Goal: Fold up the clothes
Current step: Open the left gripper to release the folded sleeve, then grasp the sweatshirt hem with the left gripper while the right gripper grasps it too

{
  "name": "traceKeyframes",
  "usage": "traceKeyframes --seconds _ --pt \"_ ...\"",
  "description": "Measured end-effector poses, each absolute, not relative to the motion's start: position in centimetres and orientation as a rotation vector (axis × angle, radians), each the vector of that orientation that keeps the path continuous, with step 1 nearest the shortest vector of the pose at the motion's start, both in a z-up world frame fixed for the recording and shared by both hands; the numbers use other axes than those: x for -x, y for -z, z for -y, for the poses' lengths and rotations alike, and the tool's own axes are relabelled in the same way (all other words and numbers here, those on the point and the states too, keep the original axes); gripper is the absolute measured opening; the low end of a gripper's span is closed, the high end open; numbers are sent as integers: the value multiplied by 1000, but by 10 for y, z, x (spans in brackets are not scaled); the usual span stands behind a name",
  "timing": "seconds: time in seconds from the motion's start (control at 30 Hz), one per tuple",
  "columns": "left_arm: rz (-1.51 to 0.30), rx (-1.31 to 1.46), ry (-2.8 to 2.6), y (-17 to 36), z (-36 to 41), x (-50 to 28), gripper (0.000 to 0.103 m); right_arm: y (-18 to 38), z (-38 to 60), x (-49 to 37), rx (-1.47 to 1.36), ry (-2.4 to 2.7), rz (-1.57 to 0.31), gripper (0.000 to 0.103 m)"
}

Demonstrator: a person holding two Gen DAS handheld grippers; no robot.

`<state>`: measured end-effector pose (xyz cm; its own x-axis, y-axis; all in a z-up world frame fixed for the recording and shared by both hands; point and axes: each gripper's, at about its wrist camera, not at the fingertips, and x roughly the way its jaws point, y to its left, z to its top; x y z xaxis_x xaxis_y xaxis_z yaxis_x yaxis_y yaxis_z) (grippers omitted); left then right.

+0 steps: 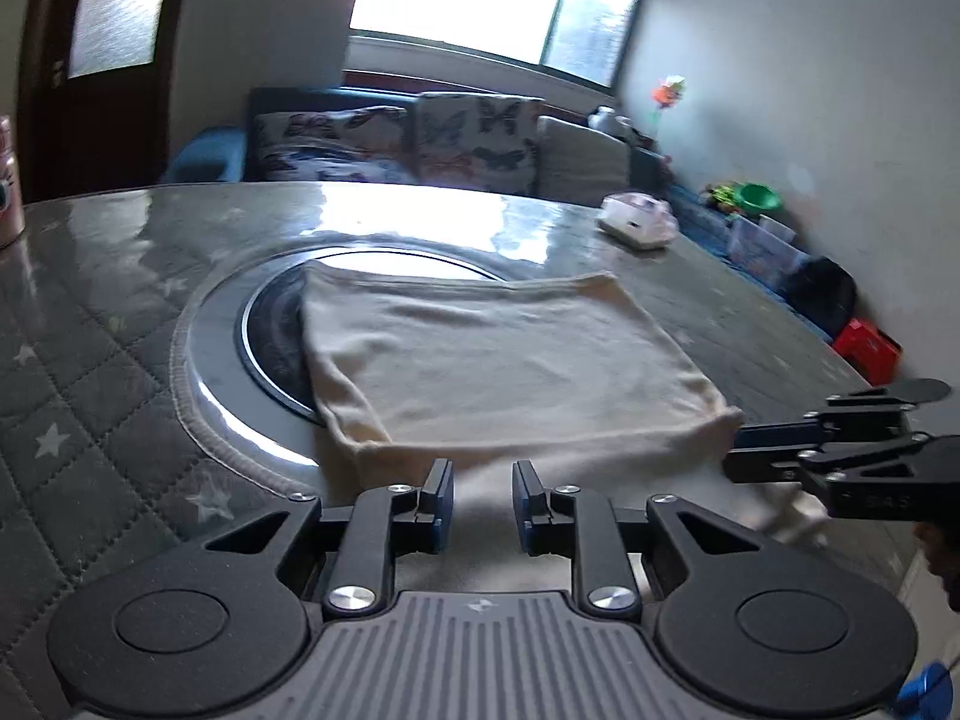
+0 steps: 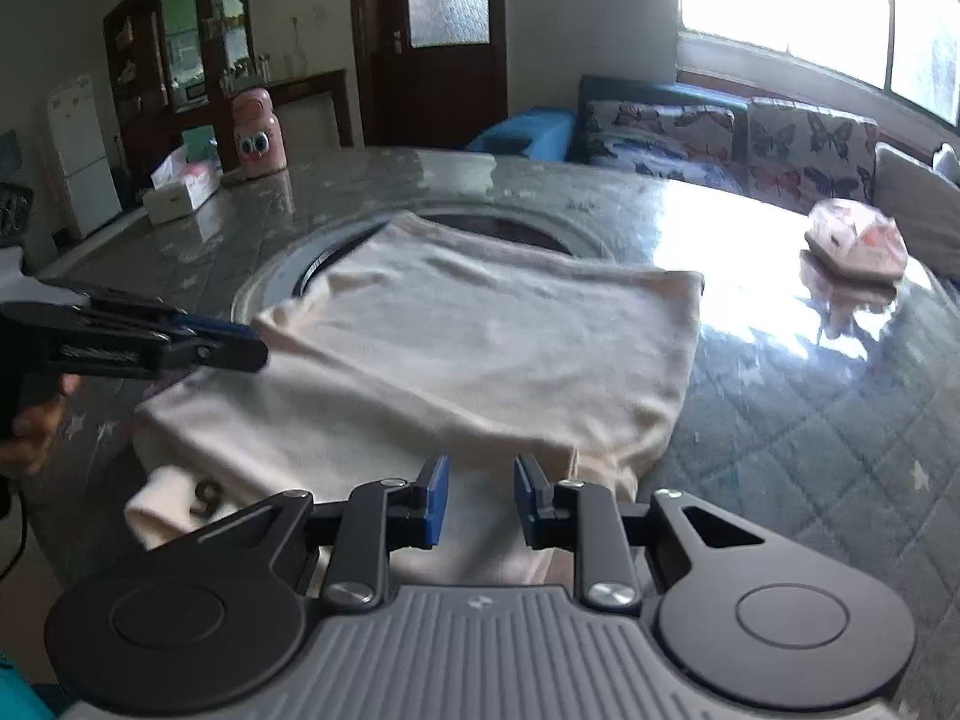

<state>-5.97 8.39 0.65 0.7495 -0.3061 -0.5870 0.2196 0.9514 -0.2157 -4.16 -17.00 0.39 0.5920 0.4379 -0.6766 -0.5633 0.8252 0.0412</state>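
Note:
A cream garment (image 1: 498,360) lies folded in layers on the quilted grey table (image 1: 108,360), partly over the round glass inset (image 1: 264,324). It also shows in the right wrist view (image 2: 480,348), with a dark "9" print on a lower layer (image 2: 207,495). My left gripper (image 1: 482,501) is open and empty, just above the garment's near edge. My right gripper (image 2: 480,498) is open and empty over the garment's near right corner. Each gripper also shows in the other's view: the right gripper (image 1: 735,453) at the garment's right corner, the left gripper (image 2: 255,345) at its left edge.
A pink owl bottle (image 2: 259,138) and a tissue box (image 2: 180,186) stand at the table's far left. A wrapped packet (image 2: 855,240) lies at the far right, also in the left wrist view (image 1: 636,219). A sofa with butterfly cushions (image 1: 474,141) is behind the table.

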Motion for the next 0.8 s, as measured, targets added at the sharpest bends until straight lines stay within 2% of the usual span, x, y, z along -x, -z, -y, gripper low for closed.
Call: traceKeyframes --seconds 0.07,0.1,0.17,0.4,0.63,0.7,0.8 --pt "-678 96 340 -9 -81 67 28 0 171 46 196 -572 -740 23" --pt "-684 69 366 -10 -78 71 36 1 173 49 191 -570 -735 23" --pt "-673 5 422 -15 -71 84 46 0 176 54 176 -568 -726 24" --pt "-683 -150 554 -13 -50 115 54 -5 180 62 224 -593 -730 26" --pt "-705 -196 551 -4 -42 119 54 -13 180 75 301 -638 -716 33" --pt "-704 -200 544 -5 -42 118 54 -17 180 79 334 -658 -708 43" --pt "-706 -203 538 -5 -44 120 54 -22 180 90 412 -693 -688 48"
